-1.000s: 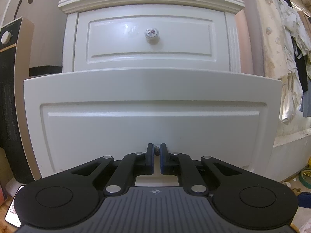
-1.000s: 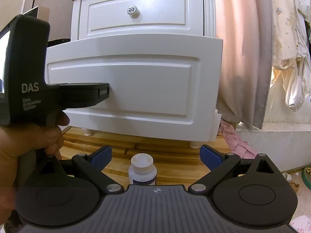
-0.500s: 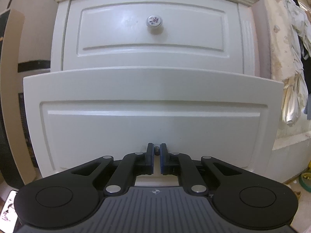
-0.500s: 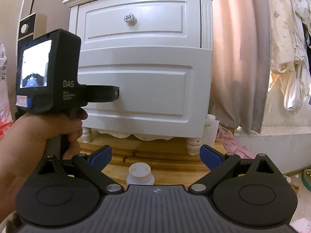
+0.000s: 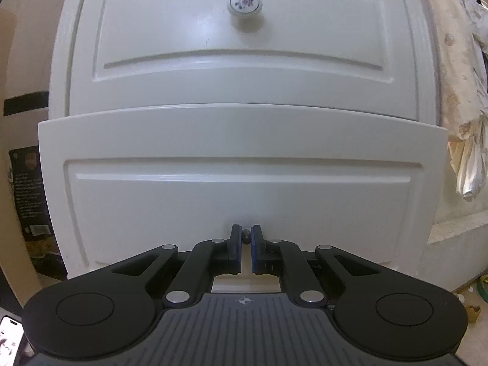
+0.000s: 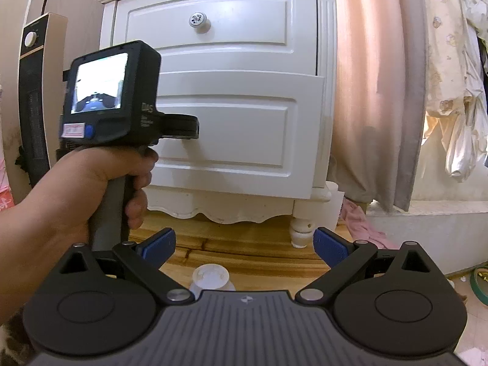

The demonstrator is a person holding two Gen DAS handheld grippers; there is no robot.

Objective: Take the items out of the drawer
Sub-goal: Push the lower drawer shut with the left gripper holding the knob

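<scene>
A white nightstand has two drawers. The lower drawer stands slightly out from the cabinet; it also shows in the right wrist view. My left gripper is shut on the lower drawer's small knob. In the right wrist view the left gripper's body and the hand holding it are at the drawer front. My right gripper is open and empty, low above the wooden floor. A white bottle stands on the floor between its fingers. The drawer's inside is hidden.
The upper drawer is shut, with a round knob. A tall heater stands left of the nightstand. A pink curtain and hanging clothes are on the right. A pink cloth lies by the nightstand's leg.
The lower drawer has slid back toward the cabinet with my left gripper on its knob. The right gripper has pulled back and stays open; the bottle sits lower in its view.
</scene>
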